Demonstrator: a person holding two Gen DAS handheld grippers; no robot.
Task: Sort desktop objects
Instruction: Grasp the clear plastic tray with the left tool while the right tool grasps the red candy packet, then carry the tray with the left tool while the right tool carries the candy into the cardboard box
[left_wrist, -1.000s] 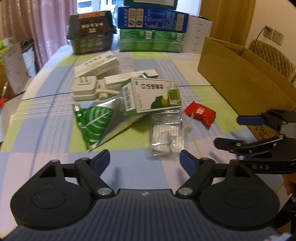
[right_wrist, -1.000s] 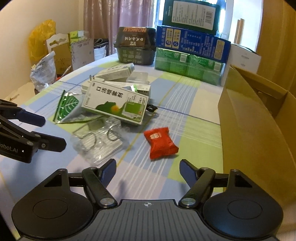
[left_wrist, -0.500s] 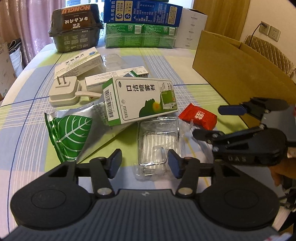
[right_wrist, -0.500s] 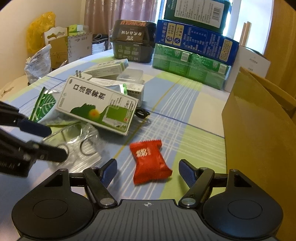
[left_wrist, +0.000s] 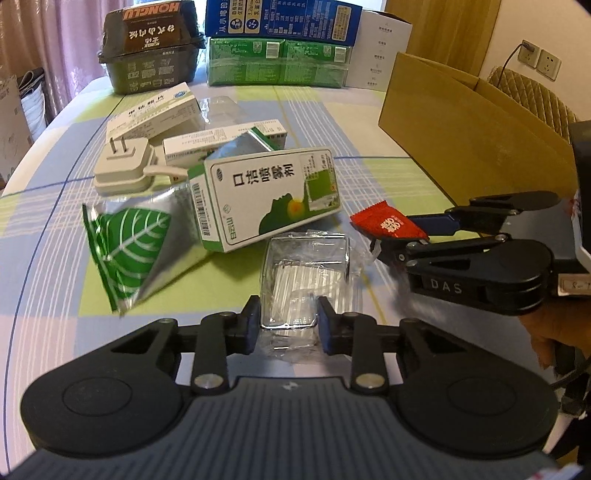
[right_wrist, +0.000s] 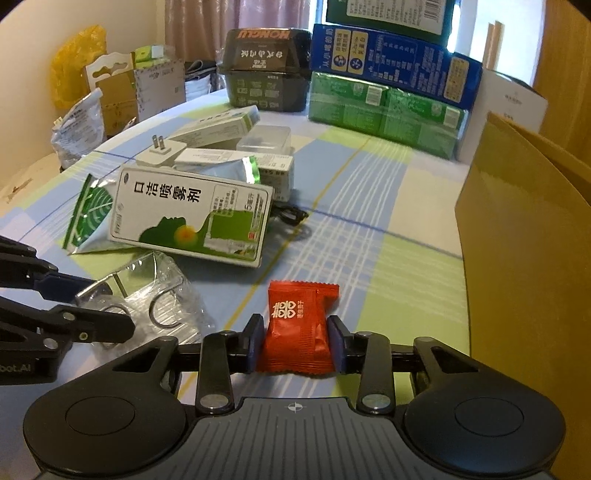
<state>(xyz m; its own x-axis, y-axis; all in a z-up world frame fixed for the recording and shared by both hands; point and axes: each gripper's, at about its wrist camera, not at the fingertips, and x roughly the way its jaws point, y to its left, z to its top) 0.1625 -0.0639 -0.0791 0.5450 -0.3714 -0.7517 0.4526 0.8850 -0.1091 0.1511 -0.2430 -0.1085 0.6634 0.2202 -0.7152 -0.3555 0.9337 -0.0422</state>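
Observation:
A clear plastic packet (left_wrist: 306, 266) with metal hooks inside lies on the checked tablecloth, and my left gripper (left_wrist: 289, 326) is shut on its near end. Just to the right, my right gripper (right_wrist: 295, 343) is shut on a red candy packet (right_wrist: 297, 325), both pads pressing its sides. The left wrist view shows that candy (left_wrist: 384, 221) between the right gripper's (left_wrist: 399, 238) fingers. From the right wrist view, the left gripper (right_wrist: 99, 306) sits over the clear packet (right_wrist: 162, 280) at the lower left.
A green-and-white medicine box (left_wrist: 273, 195) leans on a green leaf foil pouch (left_wrist: 125, 247) just beyond the packets. Behind are a white plug adapter (left_wrist: 122, 170) and other small boxes. An open cardboard box (right_wrist: 524, 229) stands at the right; stacked cartons (left_wrist: 277, 62) line the back.
Both grippers moved forward and down and went from wide open to shut, the left onto the clear packet and the right onto the red candy.

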